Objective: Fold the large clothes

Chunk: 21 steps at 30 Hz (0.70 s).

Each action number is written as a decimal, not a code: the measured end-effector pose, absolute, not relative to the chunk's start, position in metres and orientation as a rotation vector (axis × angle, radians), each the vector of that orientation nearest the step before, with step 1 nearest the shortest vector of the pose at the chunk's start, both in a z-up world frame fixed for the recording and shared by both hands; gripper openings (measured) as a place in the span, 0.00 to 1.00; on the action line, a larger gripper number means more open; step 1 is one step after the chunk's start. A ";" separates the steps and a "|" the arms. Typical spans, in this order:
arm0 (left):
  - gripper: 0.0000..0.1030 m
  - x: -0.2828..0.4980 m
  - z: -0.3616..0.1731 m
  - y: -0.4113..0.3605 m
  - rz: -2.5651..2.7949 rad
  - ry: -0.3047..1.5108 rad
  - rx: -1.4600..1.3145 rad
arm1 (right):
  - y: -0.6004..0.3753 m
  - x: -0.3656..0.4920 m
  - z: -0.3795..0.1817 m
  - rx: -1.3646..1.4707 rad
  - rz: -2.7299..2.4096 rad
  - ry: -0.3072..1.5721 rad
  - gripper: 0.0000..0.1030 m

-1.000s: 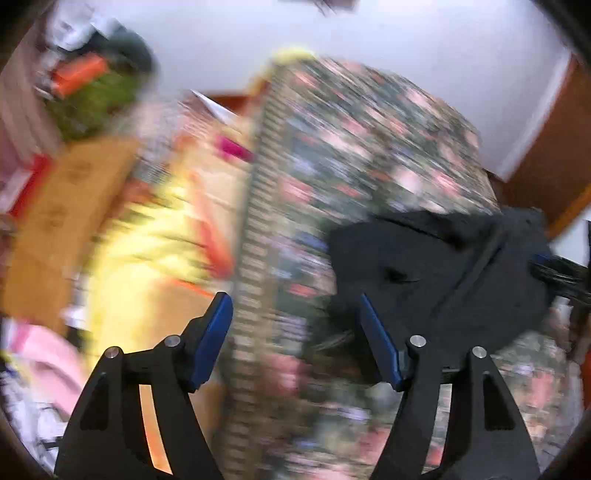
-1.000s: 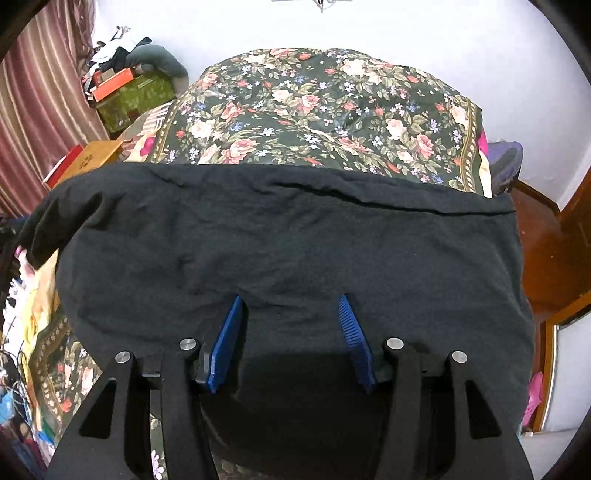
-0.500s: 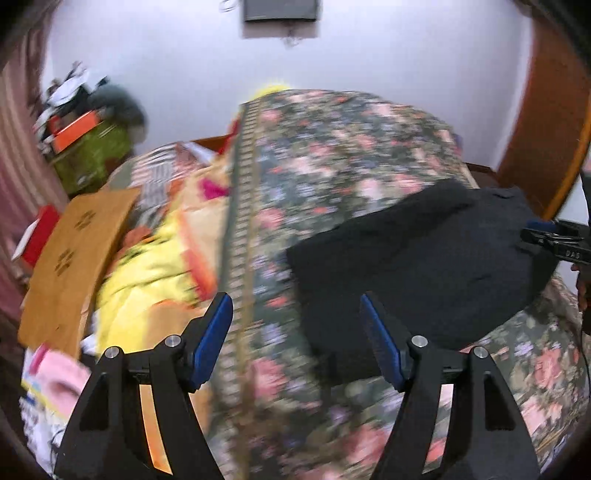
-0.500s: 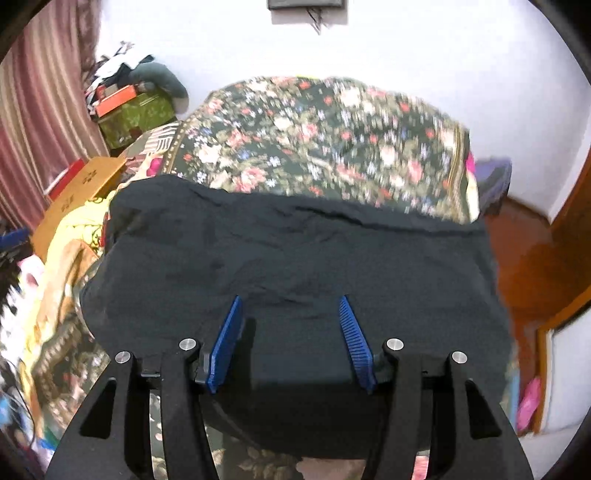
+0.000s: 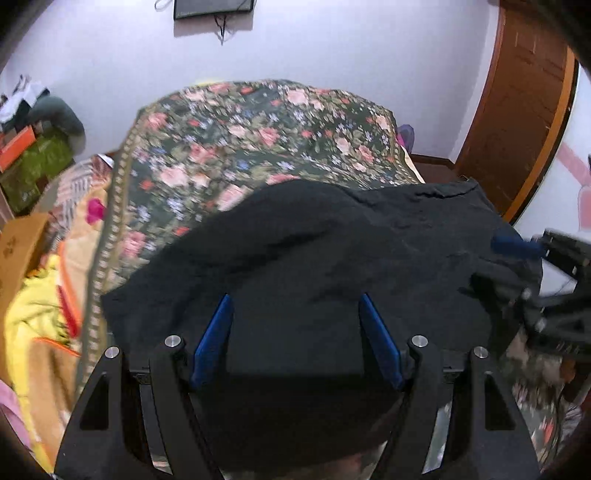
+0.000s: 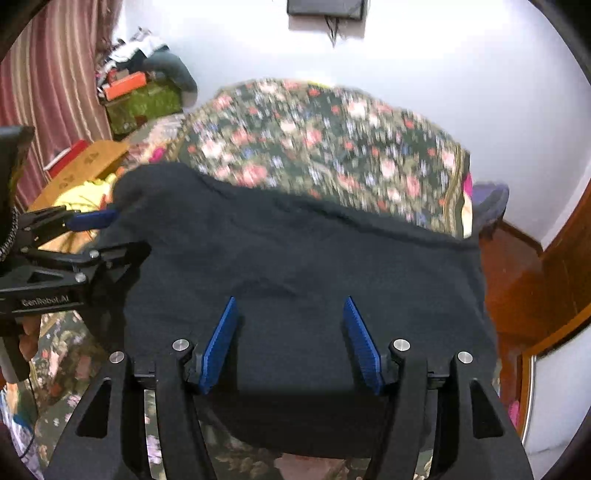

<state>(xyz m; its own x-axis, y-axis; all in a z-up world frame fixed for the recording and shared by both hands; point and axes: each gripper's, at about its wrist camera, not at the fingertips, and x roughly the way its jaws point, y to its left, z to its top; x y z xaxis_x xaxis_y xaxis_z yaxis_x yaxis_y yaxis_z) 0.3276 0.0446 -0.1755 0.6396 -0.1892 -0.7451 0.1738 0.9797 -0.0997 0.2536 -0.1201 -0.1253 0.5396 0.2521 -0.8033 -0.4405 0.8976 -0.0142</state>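
1. The black garment (image 5: 332, 258) lies spread on the floral bedspread (image 5: 236, 147), on the near part of the bed, already folded into a wide band, as far as I can judge.
2. The left gripper (image 5: 295, 339) hangs over the left half of the garment. Its blue pads (image 5: 214, 339) stand well apart, and cloth is seen between them, but they do not press on it.
3. The right gripper (image 6: 291, 343) hangs over the right half. Its jaws are opening, and the cloth below them lies loose; nothing is clamped.
4. The step in hand, I think, is to take the garment again for the next fold, or to smooth it first.
5. To do it well, each gripper should go to one near corner, so the two grips are at the same line of the hem.
6. Pinch all layers together; a grip on the top layer only would pull the fold apart.
7. Lift both sides equally and lay the cloth over slowly, so that the edges meet.
8. The far edge (image 6: 332, 218) looks wavy, so it may need flattening before folding.
9. Count: one black garment, one bedspread, two grippers, four blue pads.
10. At the left of the bed there are boxes (image 6: 140, 99) and yellow cloth (image 5: 33, 317); I cannot count these surely.
11. One dark screen (image 5: 214, 9) hangs on the wall.
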 end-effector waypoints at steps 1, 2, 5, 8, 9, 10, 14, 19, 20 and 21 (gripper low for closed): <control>0.73 0.331 -0.179 0.041 -0.198 0.853 -0.024 | -0.122 0.257 -0.133 -0.213 0.416 0.942 0.55; 0.77 0.333 -0.182 0.038 -0.192 0.854 -0.025 | -0.127 0.259 -0.137 -0.184 0.426 0.960 0.56; 0.86 0.344 -0.194 0.028 -0.172 0.865 -0.014 | -0.139 0.264 -0.136 -0.103 0.449 0.975 0.58; 0.91 0.351 -0.205 0.020 -0.155 0.883 -0.011 | -0.141 0.264 -0.134 -0.092 0.437 0.980 0.58; 0.91 0.352 -0.206 0.019 -0.147 0.886 -0.016 | -0.140 0.262 -0.134 -0.099 0.433 0.979 0.58; 0.91 0.351 -0.205 0.019 -0.142 0.887 -0.021 | -0.139 0.259 -0.134 -0.110 0.428 0.976 0.58; 0.90 0.342 -0.199 0.028 -0.132 0.898 -0.052 | -0.137 0.249 -0.130 -0.142 0.422 0.964 0.59; 0.90 0.308 -0.184 0.066 -0.034 0.867 -0.150 | -0.140 0.246 -0.124 -0.130 0.434 0.967 0.59; 0.90 0.299 -0.181 0.078 -0.014 0.859 -0.179 | -0.140 0.246 -0.124 -0.129 0.435 0.967 0.59; 0.90 0.291 -0.179 0.089 0.012 0.855 -0.204 | -0.140 0.245 -0.122 -0.129 0.435 0.966 0.59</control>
